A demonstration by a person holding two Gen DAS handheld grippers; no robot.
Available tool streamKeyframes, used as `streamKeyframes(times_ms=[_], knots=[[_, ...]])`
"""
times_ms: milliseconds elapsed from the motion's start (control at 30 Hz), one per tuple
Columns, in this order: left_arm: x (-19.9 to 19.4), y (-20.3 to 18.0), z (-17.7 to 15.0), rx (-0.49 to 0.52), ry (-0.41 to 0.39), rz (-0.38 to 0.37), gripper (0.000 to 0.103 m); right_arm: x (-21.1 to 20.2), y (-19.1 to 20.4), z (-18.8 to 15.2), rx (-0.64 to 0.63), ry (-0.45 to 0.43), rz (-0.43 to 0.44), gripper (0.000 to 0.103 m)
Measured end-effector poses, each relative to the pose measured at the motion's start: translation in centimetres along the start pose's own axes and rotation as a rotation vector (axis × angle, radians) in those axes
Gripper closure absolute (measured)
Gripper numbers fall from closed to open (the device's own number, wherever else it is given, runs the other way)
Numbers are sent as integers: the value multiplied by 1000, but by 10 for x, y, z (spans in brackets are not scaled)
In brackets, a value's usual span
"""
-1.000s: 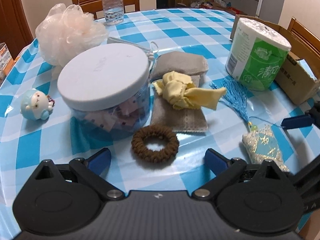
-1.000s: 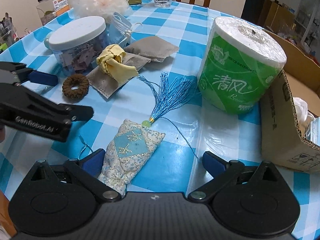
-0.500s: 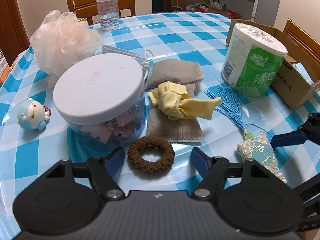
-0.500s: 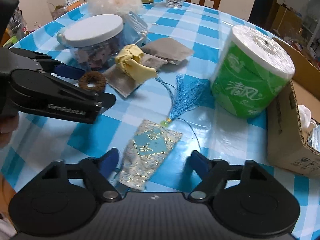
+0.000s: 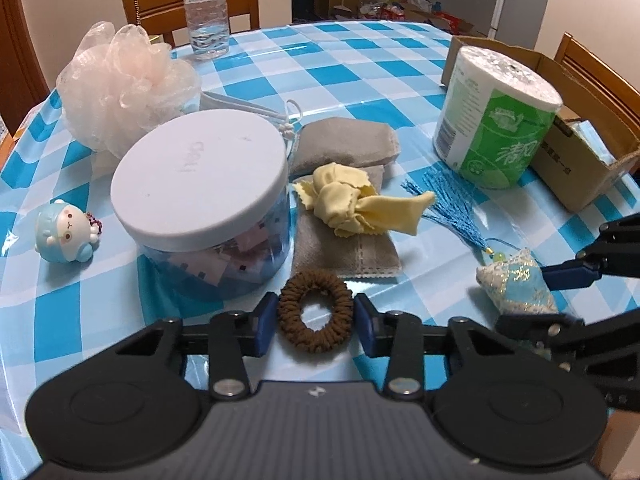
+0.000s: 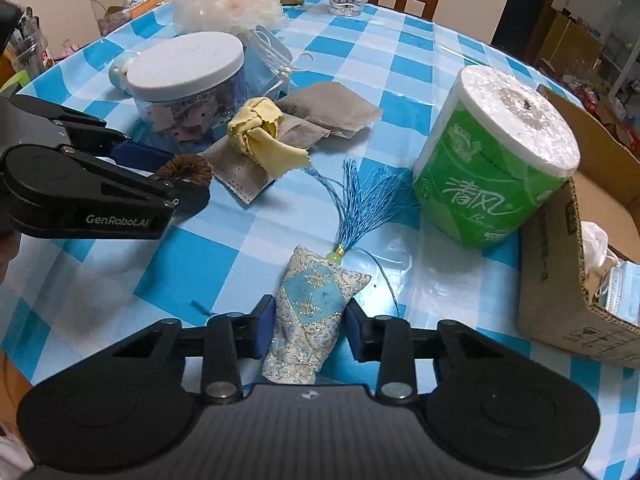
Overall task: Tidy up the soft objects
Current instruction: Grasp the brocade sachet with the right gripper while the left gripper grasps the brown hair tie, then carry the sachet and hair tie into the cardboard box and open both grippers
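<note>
A brown hair tie point(image 5: 320, 340) lies on the blue checked tablecloth point(image 5: 360, 52) between the pads of my left gripper point(image 5: 314, 320). Its jaws are closing and both pads press the ring into an oval. My right gripper point(image 6: 308, 324) is shut on a blue and white brocade sachet point(image 6: 308, 300) with a blue tassel point(image 6: 360, 204), which rests on the cloth. The left wrist view shows the sachet point(image 5: 516, 280) at the right, in the right gripper point(image 5: 532, 300). A yellow cloth point(image 5: 348, 204) sits on grey pouches point(image 5: 344, 148) behind the hair tie. A pink bath pouf point(image 5: 124, 84) is far left.
A clear jar with a white lid point(image 5: 200, 176) stands just beyond the left gripper. A wrapped toilet roll point(image 5: 496, 128) and an open cardboard box point(image 6: 560, 280) holding face masks stand at the right. A small toy figure point(image 5: 66, 232), a water bottle point(image 5: 206, 8) and wooden chairs are farther off.
Both grippers went from wide open to closed: the left pads came in onto the hair tie, the right pads onto the sachet. Neither hand has shifted much.
</note>
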State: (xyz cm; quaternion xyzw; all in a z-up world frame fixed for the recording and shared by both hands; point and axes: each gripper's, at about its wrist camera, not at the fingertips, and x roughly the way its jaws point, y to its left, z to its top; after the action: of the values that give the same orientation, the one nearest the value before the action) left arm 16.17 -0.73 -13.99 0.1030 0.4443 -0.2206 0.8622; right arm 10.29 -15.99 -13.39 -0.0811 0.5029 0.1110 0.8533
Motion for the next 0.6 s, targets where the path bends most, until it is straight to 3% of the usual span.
streamKeyframes(times_ms=[600], knots=[[-78, -31, 29, 129, 45, -162, 66, -89, -44, -1, -23, -81, 46, 64]])
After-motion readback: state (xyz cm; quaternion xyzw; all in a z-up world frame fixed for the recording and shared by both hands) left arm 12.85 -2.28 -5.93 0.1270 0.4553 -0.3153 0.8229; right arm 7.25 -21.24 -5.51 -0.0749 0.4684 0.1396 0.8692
